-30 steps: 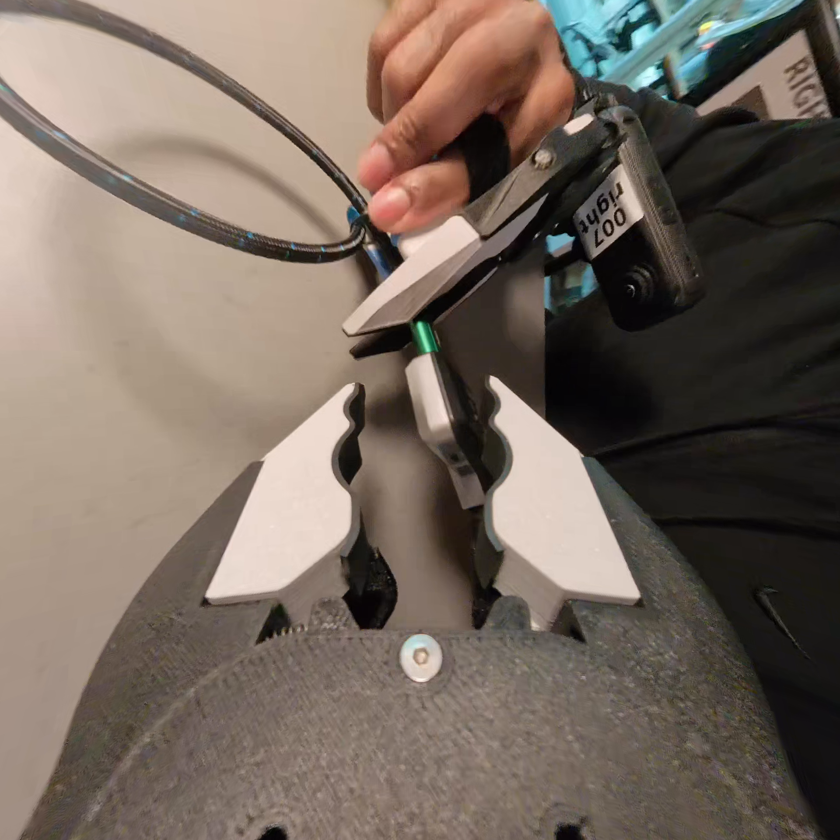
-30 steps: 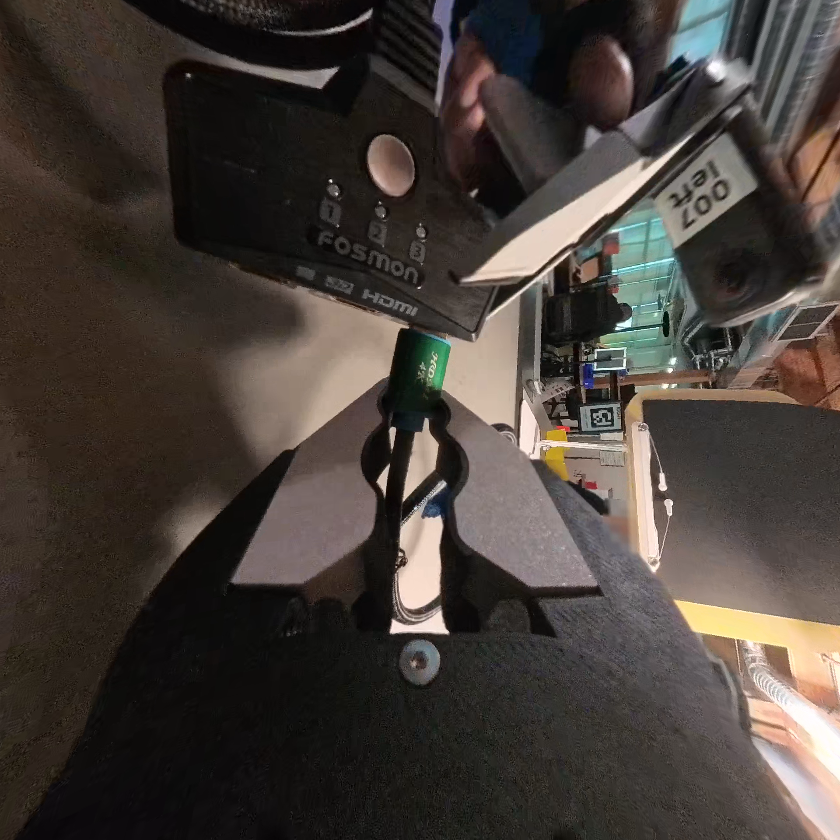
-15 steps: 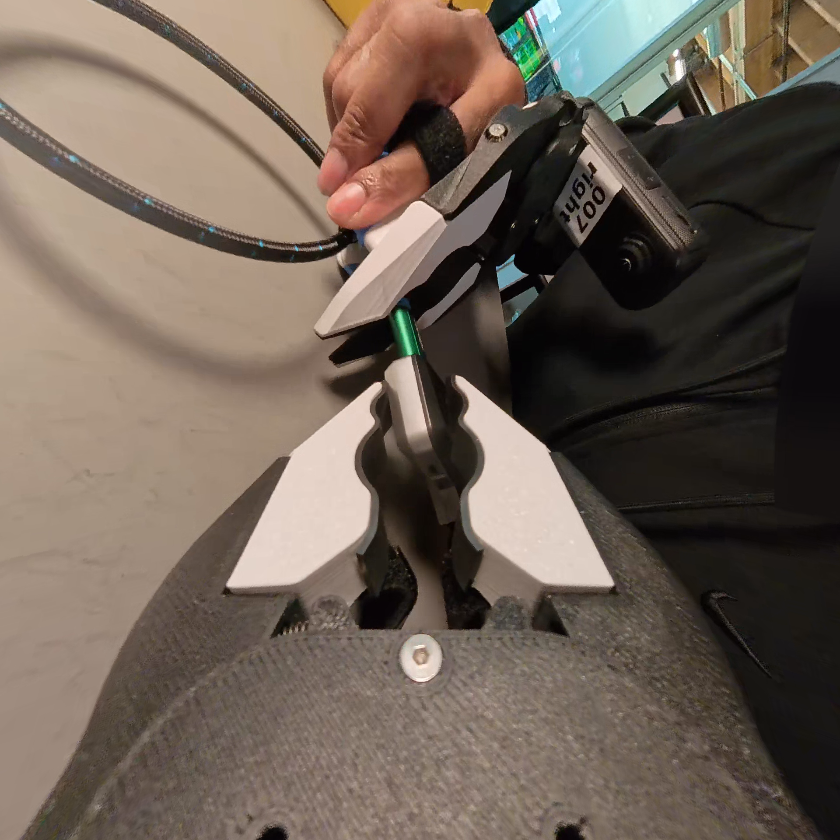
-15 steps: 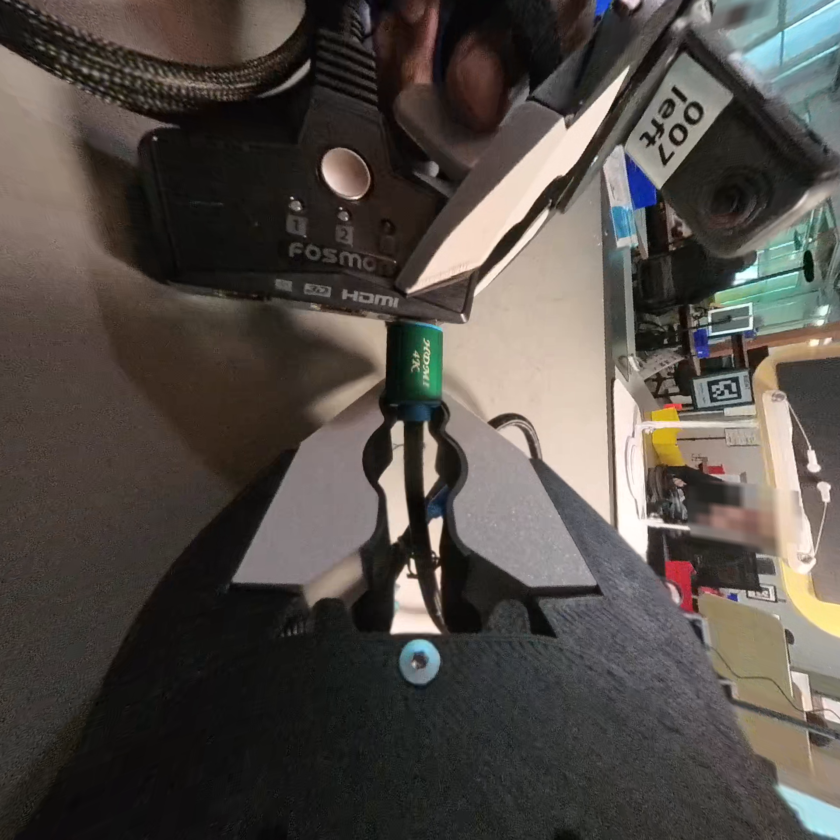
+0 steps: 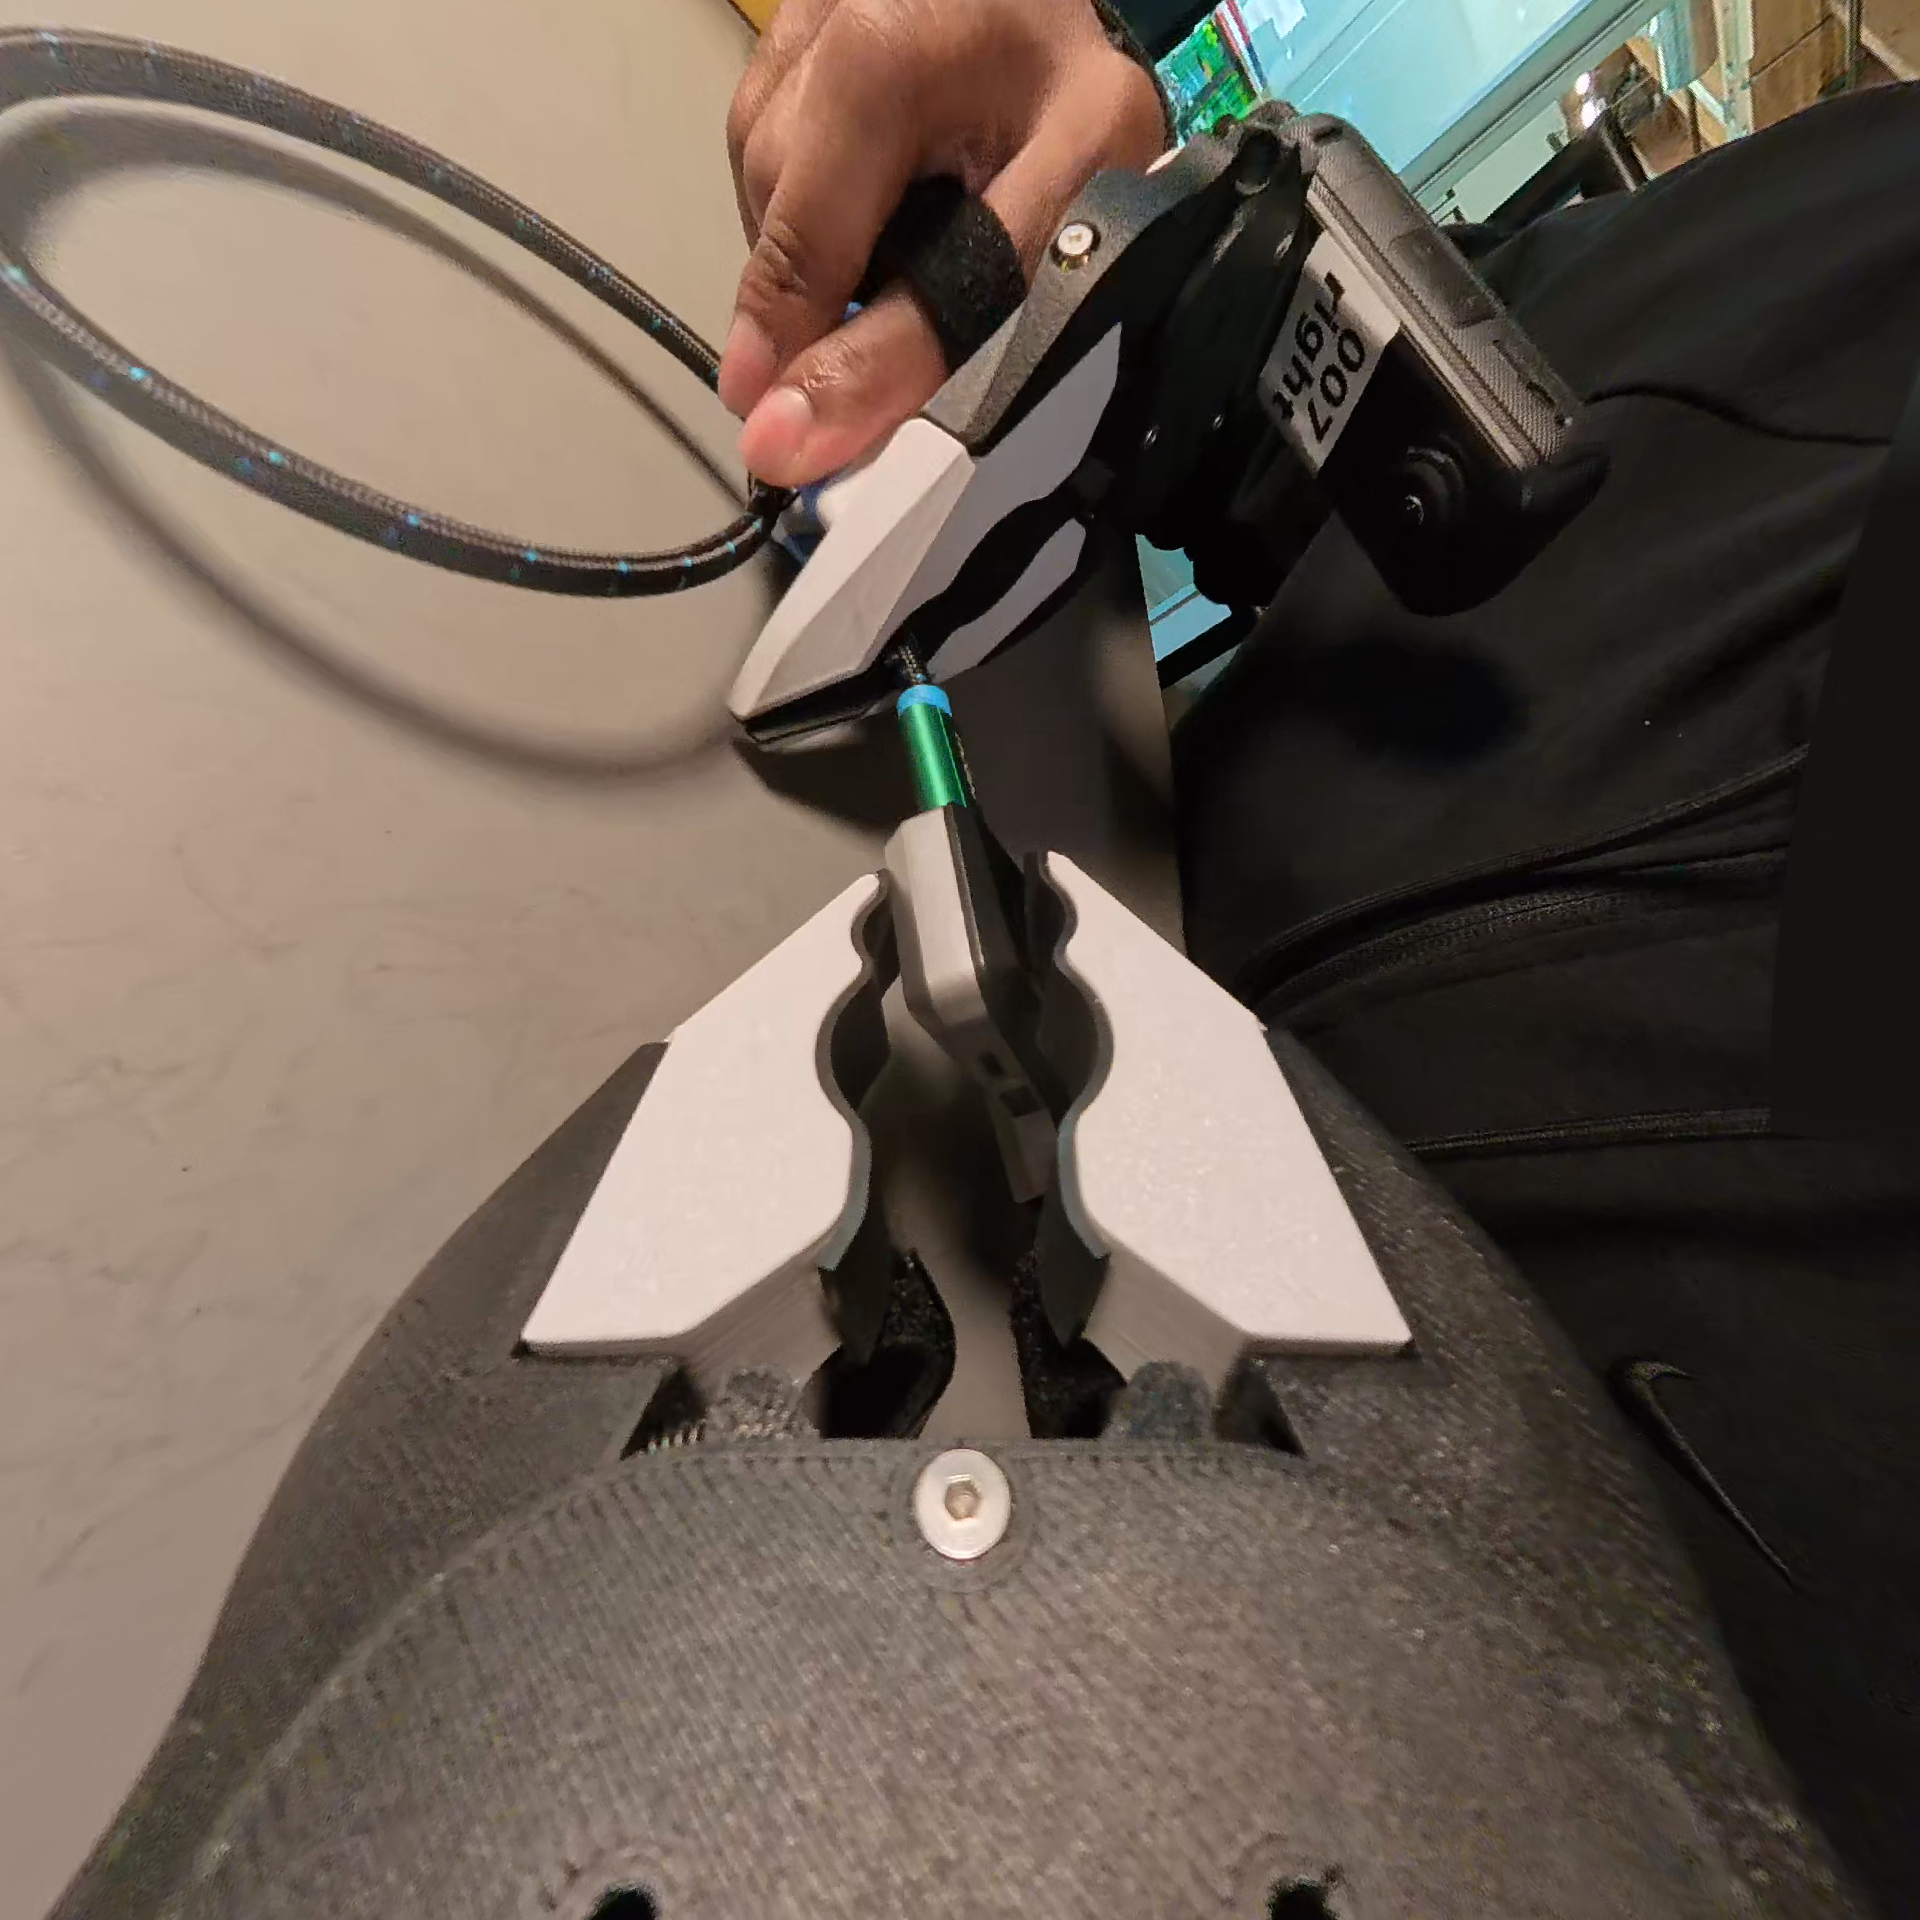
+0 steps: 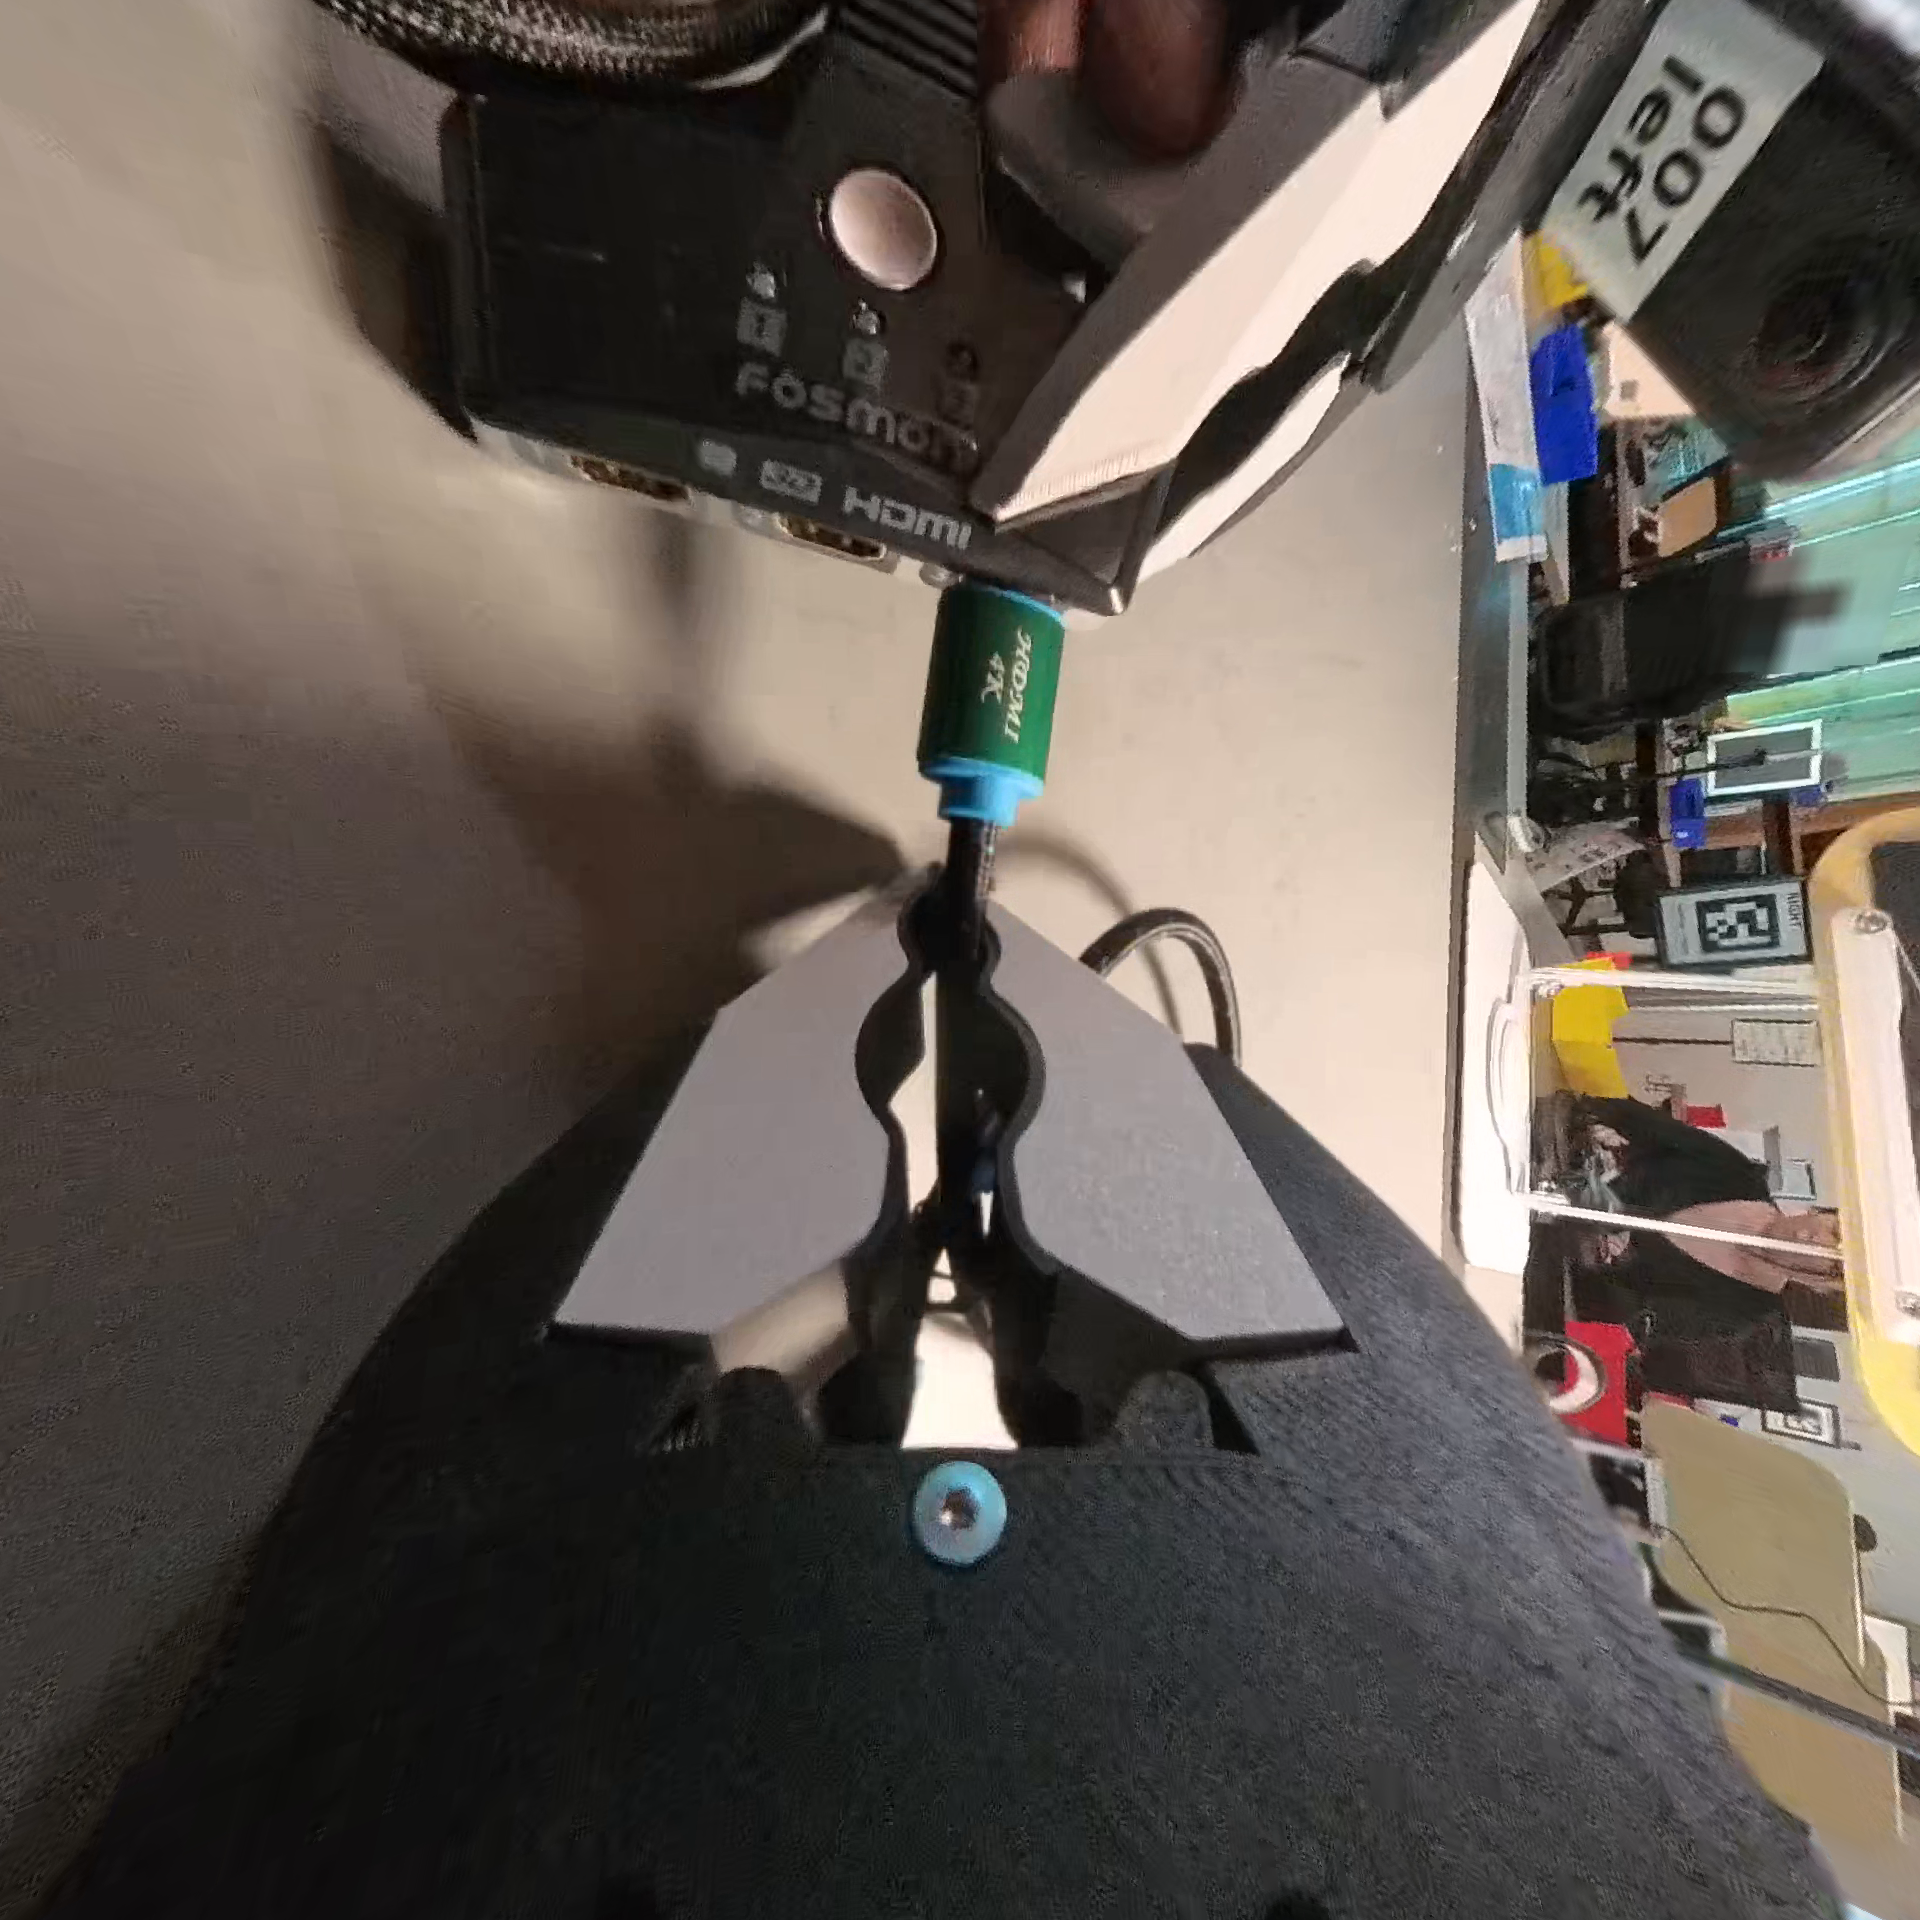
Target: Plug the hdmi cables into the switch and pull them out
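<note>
Our left gripper (image 5: 961, 914) has its jaws clamped on the black HDMI switch (image 6: 727, 301), held edge-on between them above the beige tabletop (image 5: 260, 935). Our right gripper (image 6: 951, 935) is closed on the braided black cable (image 6: 961, 883) just behind its green HDMI plug (image 6: 992, 691). The plug's tip meets the switch's end port; the blur leaves us unsure whether it is fully seated. The cable loops (image 5: 312, 488) across the table.

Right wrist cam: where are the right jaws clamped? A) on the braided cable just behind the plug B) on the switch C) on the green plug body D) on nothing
A: the right gripper pinches the braided cable below the blue collar; the green HDMI plug sits clear ahead, at the switch.
</note>
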`<action>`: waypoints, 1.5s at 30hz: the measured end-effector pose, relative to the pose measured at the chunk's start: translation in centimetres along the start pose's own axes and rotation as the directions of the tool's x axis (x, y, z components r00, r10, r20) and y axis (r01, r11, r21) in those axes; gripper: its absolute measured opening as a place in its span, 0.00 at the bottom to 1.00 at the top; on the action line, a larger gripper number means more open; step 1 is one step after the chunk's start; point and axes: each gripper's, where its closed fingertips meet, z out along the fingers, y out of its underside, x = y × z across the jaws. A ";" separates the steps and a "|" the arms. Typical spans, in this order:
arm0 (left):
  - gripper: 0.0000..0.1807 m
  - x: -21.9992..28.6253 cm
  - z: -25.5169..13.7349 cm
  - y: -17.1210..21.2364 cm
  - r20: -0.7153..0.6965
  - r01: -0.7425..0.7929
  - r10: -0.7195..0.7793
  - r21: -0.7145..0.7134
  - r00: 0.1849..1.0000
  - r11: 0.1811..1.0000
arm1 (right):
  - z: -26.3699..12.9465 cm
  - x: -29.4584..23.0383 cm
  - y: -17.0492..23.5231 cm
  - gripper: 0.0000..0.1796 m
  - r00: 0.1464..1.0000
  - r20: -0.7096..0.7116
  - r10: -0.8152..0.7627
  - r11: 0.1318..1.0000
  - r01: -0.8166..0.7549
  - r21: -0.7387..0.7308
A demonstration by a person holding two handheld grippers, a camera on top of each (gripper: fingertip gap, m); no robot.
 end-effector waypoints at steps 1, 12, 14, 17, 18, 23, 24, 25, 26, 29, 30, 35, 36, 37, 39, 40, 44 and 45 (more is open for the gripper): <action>0.14 0.0 0.0 0.0 -0.003 0.000 0.000 0.001 1.000 1.000 | -0.1 -0.1 0.0 0.01 1.000 0.009 0.012 1.000 -0.013 0.005; 0.15 -0.2 -0.1 -0.3 0.054 -0.022 0.020 0.029 0.998 0.999 | -0.9 -0.1 -1.8 0.19 0.933 0.150 0.328 0.931 -0.346 0.119; 0.15 0.1 0.1 -0.3 0.052 -0.032 0.031 0.022 0.998 0.999 | -0.9 0.0 -2.3 0.19 0.910 0.178 0.375 0.906 -0.400 0.138; 0.15 0.0 0.3 -0.2 0.066 -0.046 0.045 0.020 0.997 0.999 | -0.9 -0.1 -3.3 0.19 0.905 0.192 0.379 0.897 -0.410 0.167; 0.15 0.0 0.3 -0.3 0.063 -0.044 0.042 0.026 0.997 0.999 | -0.7 -0.2 -3.4 0.19 0.914 0.181 0.362 0.907 -0.390 0.160; 0.14 0.0 0.5 -0.4 0.074 -0.059 0.056 0.043 0.996 0.997 | 0.1 0.3 -2.9 0.13 0.963 0.059 0.261 0.960 -0.266 0.090; 0.14 0.0 0.4 -0.5 0.075 -0.060 0.056 0.050 0.996 0.997 | 0.1 0.4 -2.9 0.13 0.962 0.056 0.266 0.960 -0.270 0.077; 0.14 -0.1 0.4 -0.6 0.079 -0.057 0.052 0.057 0.996 0.997 | 0.1 0.5 -2.8 0.13 0.961 0.051 0.272 0.959 -0.275 0.065; 0.14 -0.2 0.4 -0.7 0.084 -0.053 0.048 0.064 0.995 0.997 | 0.1 0.5 -2.7 0.13 0.964 0.042 0.263 0.962 -0.265 0.058; 0.14 -0.2 0.7 -0.6 0.073 -0.049 0.045 0.049 0.996 0.998 | -0.1 0.3 -2.6 0.12 0.984 0.051 0.168 0.984 -0.171 0.057; 0.15 -0.1 0.8 -0.5 0.072 -0.054 0.050 0.047 0.996 0.997 | -0.2 0.2 -2.6 0.12 0.988 0.063 0.141 0.987 -0.146 0.068; 0.15 0.0 0.7 -0.7 0.068 -0.051 0.047 0.060 0.997 0.997 | -0.3 0.6 -2.5 0.13 0.983 0.096 0.158 0.984 -0.165 0.073; 0.15 0.0 0.7 -0.7 0.065 -0.051 0.047 0.060 0.997 0.997 | -0.4 0.5 -2.5 0.12 0.981 0.100 0.165 0.983 -0.172 0.071; 0.15 0.1 0.8 -0.7 0.059 -0.054 0.051 0.057 0.997 0.997 | -0.6 0.3 -2.6 0.12 0.979 0.110 0.170 0.981 -0.179 0.074; 0.15 0.2 1.0 -0.6 0.052 -0.066 0.063 0.049 0.997 0.997 | -0.8 0.2 -2.6 0.13 0.979 0.119 0.163 0.982 -0.173 0.078; 0.15 0.2 1.0 -0.7 0.057 -0.066 0.063 0.051 0.996 0.997 | -0.8 0.3 -2.4 0.13 0.981 0.114 0.157 0.984 -0.165 0.071; 0.14 0.3 0.2 -0.6 0.039 -0.044 0.042 0.070 0.998 0.997 | -1.6 2.7 3.2 0.13 0.968 -0.016 0.250 0.965 -0.250 -0.083; 0.14 -0.1 0.0 -0.8 0.063 -0.036 0.031 0.084 0.998 0.996 | -2.1 2.6 2.6 0.12 0.957 0.020 0.290 0.957 -0.289 -0.027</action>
